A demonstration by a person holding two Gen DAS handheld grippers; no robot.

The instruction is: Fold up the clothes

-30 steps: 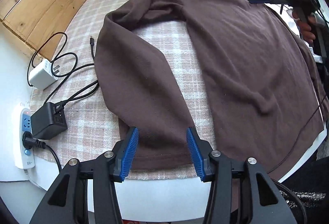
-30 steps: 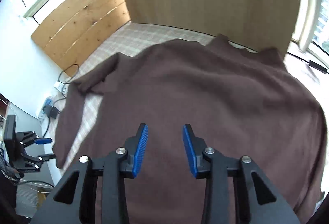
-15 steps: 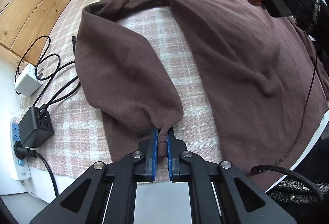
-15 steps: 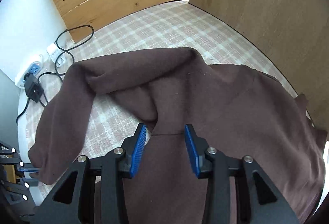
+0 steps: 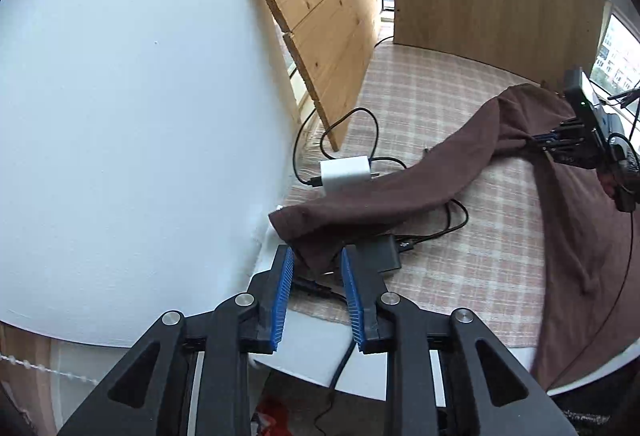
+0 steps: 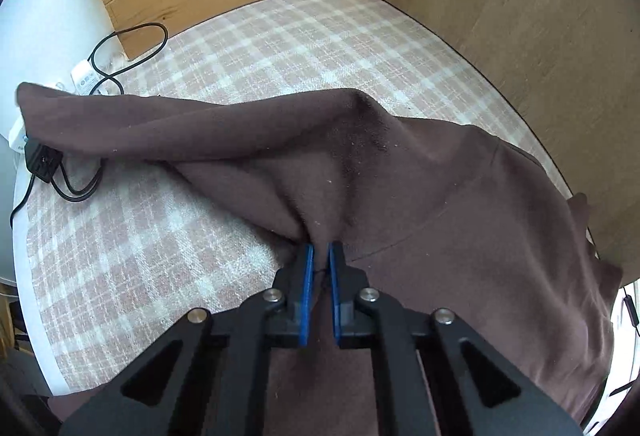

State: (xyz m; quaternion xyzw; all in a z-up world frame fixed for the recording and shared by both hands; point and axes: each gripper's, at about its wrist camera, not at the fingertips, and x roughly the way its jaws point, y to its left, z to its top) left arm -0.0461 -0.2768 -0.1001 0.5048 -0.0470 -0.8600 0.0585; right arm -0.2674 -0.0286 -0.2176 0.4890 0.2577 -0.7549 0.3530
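Two grippers work one brown sweater (image 6: 460, 196): right gripper (image 6: 319, 256) jaws closing, pinching its fabric; left gripper (image 5: 316, 268) jaws opening, sleeve cuff (image 5: 320, 232) loose between them.

Both grippers are matte black plastic. The left gripper (image 5: 316, 272) and right gripper (image 6: 321, 260) each carry ribbed blue pads (image 5: 280, 300) and round silver screws (image 5: 245, 299) behind the pads on angular, cut-out arms.

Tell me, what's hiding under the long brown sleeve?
Under the brown sleeve lie a black cable, part of a black power adapter and the checked cloth. The rest underneath is covered.
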